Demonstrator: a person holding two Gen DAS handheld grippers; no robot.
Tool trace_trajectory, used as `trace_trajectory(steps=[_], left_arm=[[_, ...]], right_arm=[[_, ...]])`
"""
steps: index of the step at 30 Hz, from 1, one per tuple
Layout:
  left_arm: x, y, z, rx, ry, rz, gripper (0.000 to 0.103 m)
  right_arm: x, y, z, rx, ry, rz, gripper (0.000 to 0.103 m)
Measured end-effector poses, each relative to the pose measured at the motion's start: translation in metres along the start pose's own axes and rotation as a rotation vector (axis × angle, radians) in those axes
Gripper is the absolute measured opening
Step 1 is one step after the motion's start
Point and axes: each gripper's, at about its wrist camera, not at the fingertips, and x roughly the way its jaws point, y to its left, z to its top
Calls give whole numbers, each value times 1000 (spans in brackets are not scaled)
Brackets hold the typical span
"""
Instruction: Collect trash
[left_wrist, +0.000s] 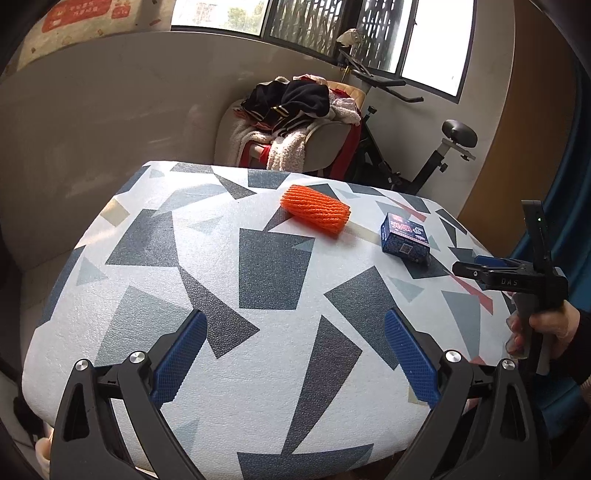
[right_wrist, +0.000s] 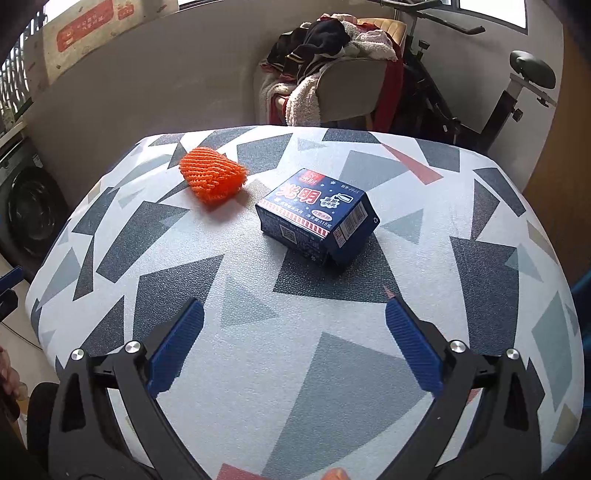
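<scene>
An orange foam fruit net (left_wrist: 316, 209) (right_wrist: 213, 178) lies on the far part of the table (left_wrist: 266, 369) (right_wrist: 288, 369), which has a grey, white and red triangle-pattern cover. To its right sits a small dark blue carton (left_wrist: 405, 239) (right_wrist: 319, 215) with printed text. My left gripper (left_wrist: 295, 354) hovers open over the near middle of the table, nothing between its blue pads. My right gripper (right_wrist: 295, 343) is open too, just short of the carton. In the left wrist view it shows from the side (left_wrist: 491, 269), held by a hand (left_wrist: 546, 328).
Behind the table stands a chair heaped with clothes (left_wrist: 295, 122) (right_wrist: 332, 62), with an exercise bike (left_wrist: 436, 155) (right_wrist: 480, 92) to its right. A washing machine (right_wrist: 29, 206) is at the left. A window (left_wrist: 332, 29) runs along the back wall.
</scene>
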Motion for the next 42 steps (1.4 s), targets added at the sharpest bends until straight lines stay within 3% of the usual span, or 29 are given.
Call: trace_trajectory(steps=[6, 11, 17, 25, 33, 35, 40, 42], left_arm=[[22, 5, 11, -21, 8, -24, 94], [33, 6, 16, -23, 14, -33, 94], [48, 3, 17, -31, 35, -44, 94], [69, -1, 27, -58, 55, -69, 94], [93, -4, 47, -100, 65, -113, 94], [105, -3, 53, -138, 84, -141, 94], [156, 5, 77, -293, 136, -198, 94], [180, 9, 89, -351, 140, -176, 94]], right_arm=[[21, -11, 28, -30, 16, 10, 97], [45, -16, 48, -233, 46, -13, 97], [66, -8, 65, -483, 45, 63, 97], [108, 10, 88, -637, 114, 118, 97], [144, 5, 91, -601, 221, 132, 97], [147, -1, 89, -543, 250, 168, 88], [131, -15, 83, -418, 184, 169, 82], [122, -24, 80, -343, 129, 92, 82]])
